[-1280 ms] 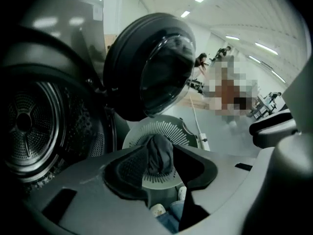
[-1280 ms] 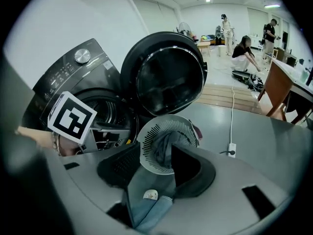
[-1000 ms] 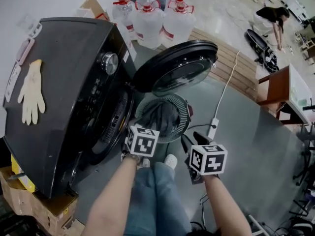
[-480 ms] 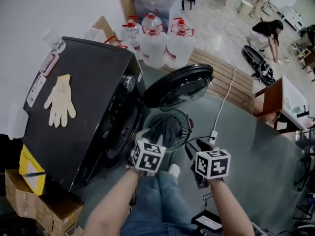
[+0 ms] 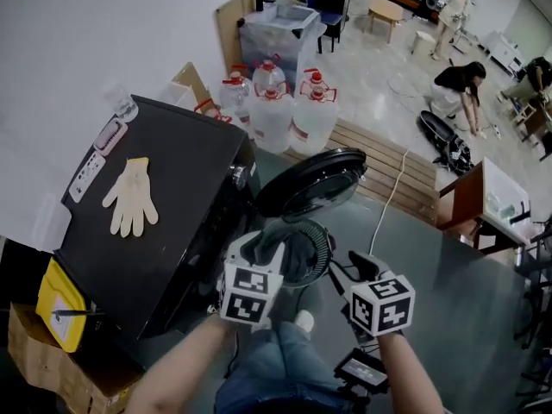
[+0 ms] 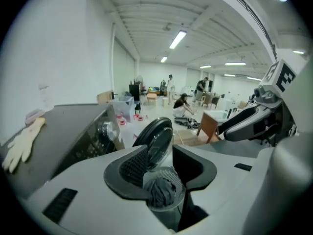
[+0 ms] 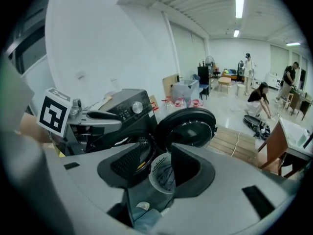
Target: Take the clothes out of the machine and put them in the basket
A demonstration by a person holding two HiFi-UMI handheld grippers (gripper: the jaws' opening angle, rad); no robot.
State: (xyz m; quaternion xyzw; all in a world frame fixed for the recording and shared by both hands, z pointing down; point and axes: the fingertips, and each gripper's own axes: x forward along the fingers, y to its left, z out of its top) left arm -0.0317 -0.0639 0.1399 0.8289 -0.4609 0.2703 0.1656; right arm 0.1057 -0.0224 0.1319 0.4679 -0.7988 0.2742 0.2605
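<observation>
Ahead and below the left gripper [image 6: 161,166] and right gripper [image 7: 159,166], both jaws apart and empty: basket [image 5: 324,240] holding clothes [image 5: 293,250]; machine [image 5: 172,205] mouth lies left, nearer left gripper

The machine [image 5: 172,231] on my left has a matt dark casing, and its door [image 5: 310,184] is glossy and smooth. The basket [image 5: 326,245] near me is ribbed pale plastic, and the clothes [image 5: 289,253] are dark soft cloth.

An open workshop hall: ceiling strip lights [image 6: 178,39], water jugs [image 5: 272,117] and cardboard boxes [image 5: 39,365] beside the washing machine [image 5: 177,192], people [image 5: 455,86] busy at the far end.
</observation>
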